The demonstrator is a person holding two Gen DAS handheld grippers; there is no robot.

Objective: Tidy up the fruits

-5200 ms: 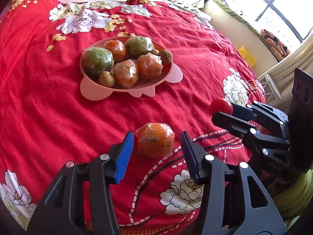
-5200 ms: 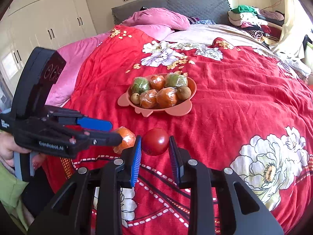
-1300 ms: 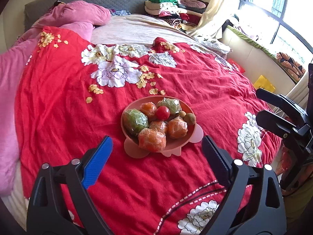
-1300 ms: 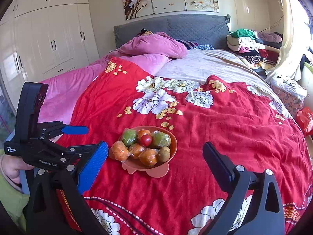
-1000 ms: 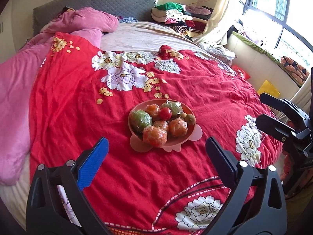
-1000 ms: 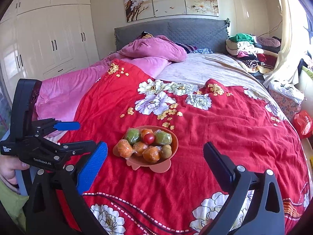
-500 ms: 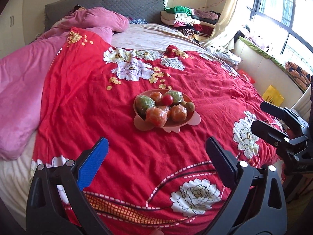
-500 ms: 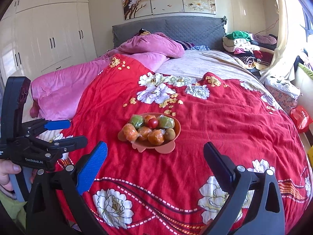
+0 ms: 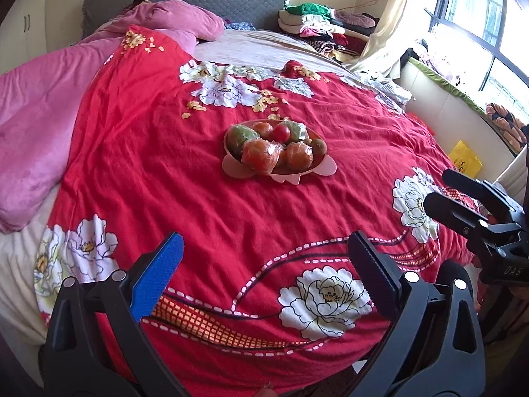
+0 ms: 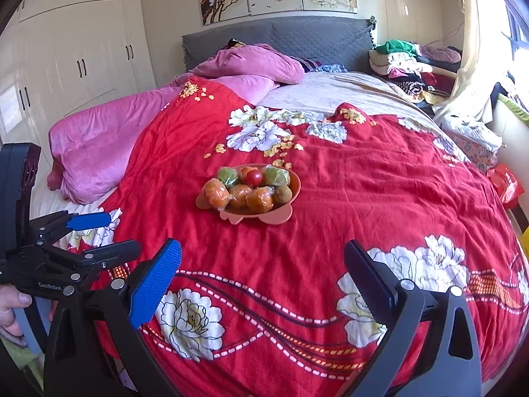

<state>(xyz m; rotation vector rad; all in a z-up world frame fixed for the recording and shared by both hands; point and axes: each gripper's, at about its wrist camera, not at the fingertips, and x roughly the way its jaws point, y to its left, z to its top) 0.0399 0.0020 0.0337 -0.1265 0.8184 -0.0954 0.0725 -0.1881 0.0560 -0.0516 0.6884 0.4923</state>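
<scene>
Big red blanket (image 10: 380, 198) covers the bed, soft & flat, so the pink plate (image 10: 291, 213) sits mid-bed w/ all the fruits (image 10: 246, 190) piled in, none loose. Left gripper (image 9: 264, 264) & right gripper (image 10: 263, 266) hang near the bed edge, both spread wide, holding nothing. Job looks done.

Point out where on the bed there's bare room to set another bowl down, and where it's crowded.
Free: the red quilt between the pink bowl and the open left gripper and right gripper; also the stretch right of the bowl, and the beige sheet beyond. Crowded: the bowl itself, piled with wrapped fruit and a tomato; the clothes pile by the headboard.
</scene>
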